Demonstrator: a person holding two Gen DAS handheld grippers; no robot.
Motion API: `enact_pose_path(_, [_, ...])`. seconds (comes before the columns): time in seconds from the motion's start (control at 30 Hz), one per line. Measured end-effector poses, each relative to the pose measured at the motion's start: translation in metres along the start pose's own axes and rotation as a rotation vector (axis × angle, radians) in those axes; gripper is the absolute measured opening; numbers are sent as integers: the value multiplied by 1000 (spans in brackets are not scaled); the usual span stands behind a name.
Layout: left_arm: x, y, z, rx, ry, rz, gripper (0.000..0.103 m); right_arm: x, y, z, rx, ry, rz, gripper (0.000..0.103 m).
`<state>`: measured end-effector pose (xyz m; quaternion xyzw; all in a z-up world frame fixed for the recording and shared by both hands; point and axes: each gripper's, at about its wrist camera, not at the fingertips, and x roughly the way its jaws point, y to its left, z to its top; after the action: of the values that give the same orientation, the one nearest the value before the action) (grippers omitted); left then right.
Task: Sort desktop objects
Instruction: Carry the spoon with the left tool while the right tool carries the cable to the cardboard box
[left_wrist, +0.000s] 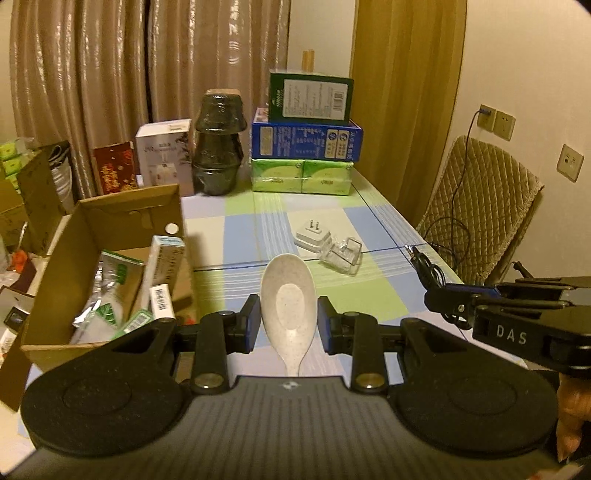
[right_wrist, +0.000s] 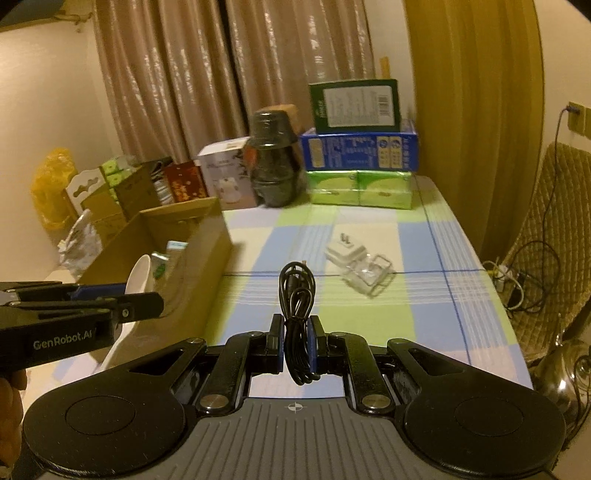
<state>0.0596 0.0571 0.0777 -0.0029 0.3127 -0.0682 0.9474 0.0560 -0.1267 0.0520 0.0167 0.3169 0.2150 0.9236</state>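
Your left hand-held gripper (left_wrist: 289, 322) is clamped on one pale speckled spoon (left_wrist: 288, 295), its pads pressing the bowl's sides, handle pointing back toward you — held above the table (left_wrist: 369, 221) just right of the cardboard box (left_wrist: 110, 236). Your right hand-held gripper (right_wrist: 297, 341) is nearly closed, pinching one coiled black cable (right_wrist: 295, 295) that stands upright between the pads. On the table ahead lie one white plug adapter (left_wrist: 312, 234) and one clear plastic case (left_wrist: 341, 254), touching each other. Only the left view looks into the box, showing packets and cartons — the right view alone shows a yellow bag (right_wrist: 51, 184) beyond it. Four cartons are stacked at the table's far end.
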Motion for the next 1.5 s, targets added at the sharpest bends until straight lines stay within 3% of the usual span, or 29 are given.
enact_pose_path(0.83, [-60, 94, -20, -89, -22, 158, 27, 17, 89, -4, -138, 14, 134, 9])
enact_pose_path(1.5, [-61, 145, -26, -113, 17, 210, 27, 44, 139, -3, -218, 43, 209, 9])
